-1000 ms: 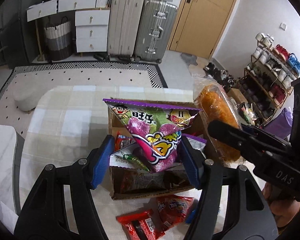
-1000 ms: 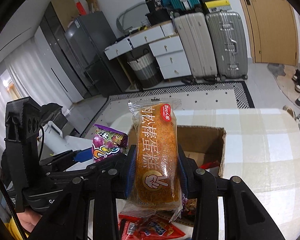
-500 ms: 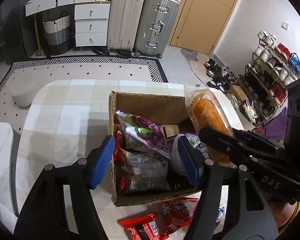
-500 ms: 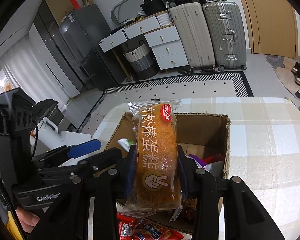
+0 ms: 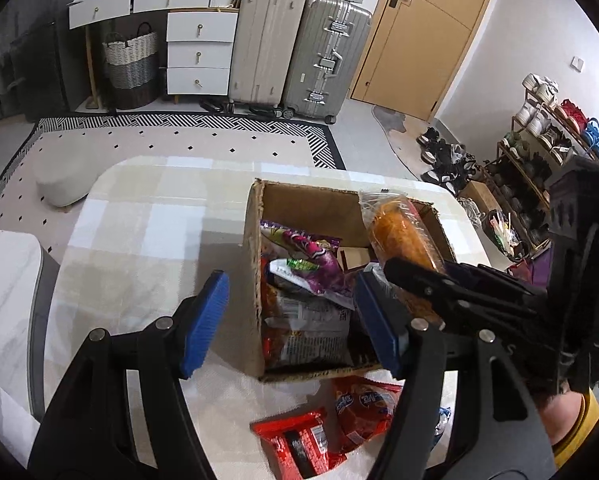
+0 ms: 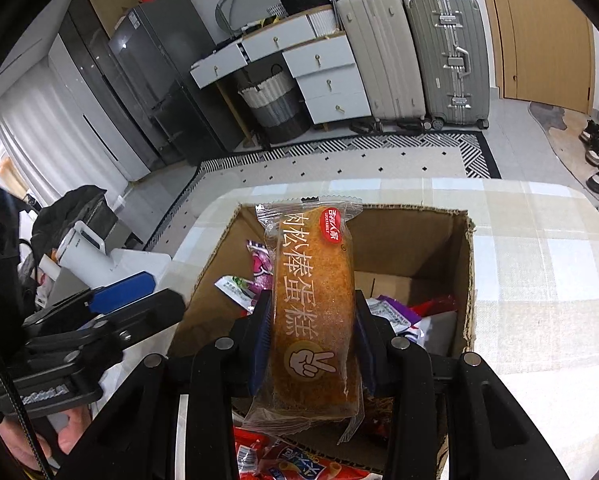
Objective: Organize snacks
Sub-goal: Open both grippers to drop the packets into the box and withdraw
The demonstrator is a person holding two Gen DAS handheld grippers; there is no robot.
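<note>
My right claw (image 6: 310, 334) pinches the long orange cake bar in clear crinkly wrap (image 6: 313, 312) above the open brown cardboard box (image 6: 469, 280), its jaws just easing apart. I fear it slips early and lands crooked on the packets. My left claw (image 5: 289, 322) gapes empty, straddling the box's near-left wall.

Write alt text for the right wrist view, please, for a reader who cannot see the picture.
The right gripper holds a wrapped orange cake bar upright over an open cardboard box that already contains several snack packets. Its jaws have just been opening slightly, with the bar between them. The box stands on a checked tablecloth, and the left gripper is at the left.
</note>
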